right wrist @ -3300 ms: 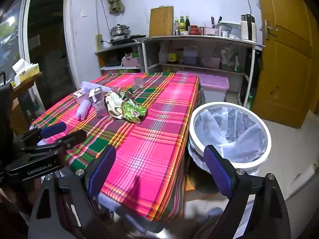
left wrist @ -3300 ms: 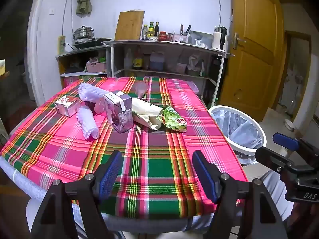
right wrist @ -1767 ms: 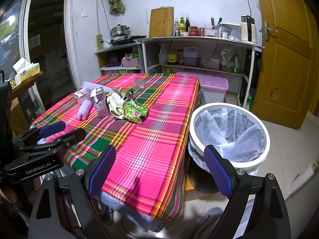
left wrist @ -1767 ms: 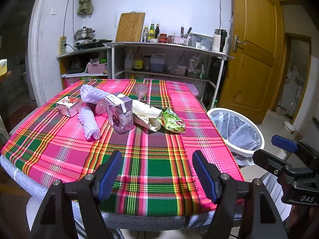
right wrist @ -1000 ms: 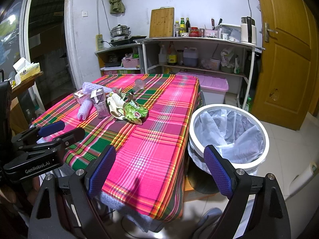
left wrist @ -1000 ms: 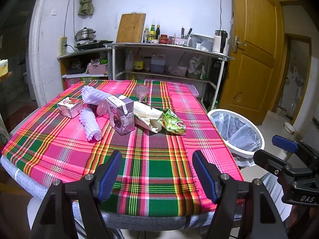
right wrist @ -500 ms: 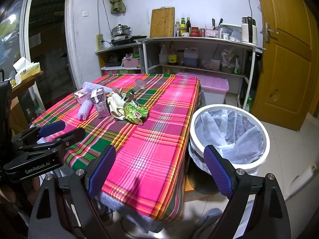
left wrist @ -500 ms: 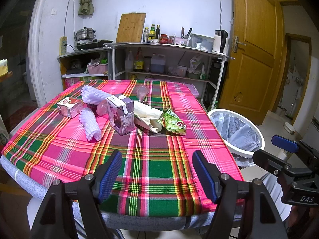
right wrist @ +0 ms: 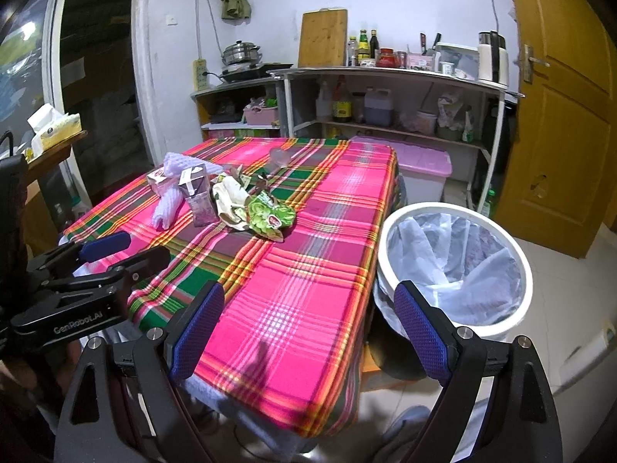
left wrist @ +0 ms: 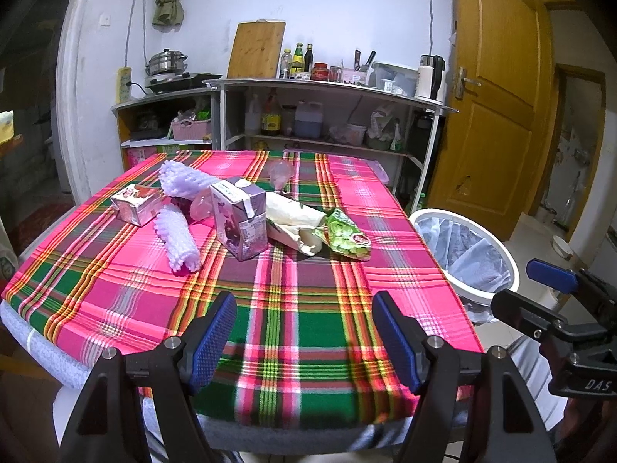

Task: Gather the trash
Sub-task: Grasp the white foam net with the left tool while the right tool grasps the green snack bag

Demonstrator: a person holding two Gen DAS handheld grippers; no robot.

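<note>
Trash lies in a cluster on the plaid table [left wrist: 293, 308]: a purple drink carton [left wrist: 241, 218], a small pink carton [left wrist: 135, 202], two purple foam nets [left wrist: 179, 239], a crumpled paper wrapper [left wrist: 295, 222], a green snack bag [left wrist: 347, 235] and a clear plastic cup [left wrist: 280, 173]. A white bin with a clear liner [right wrist: 457, 262] stands on the floor right of the table. My left gripper [left wrist: 304, 337] is open and empty over the near table edge. My right gripper [right wrist: 308, 330] is open and empty between the table corner and the bin.
Shelves with bottles, a pot and a cutting board [left wrist: 256, 50] stand behind the table. A pink-lidded storage box [right wrist: 422, 175] sits by the shelves. A yellow door [left wrist: 497, 100] is at the right. A side table with a tissue box [right wrist: 54, 125] is at the left.
Both grippers stay open and nearly still; the views shift only slightly. Nothing on the table has moved.
</note>
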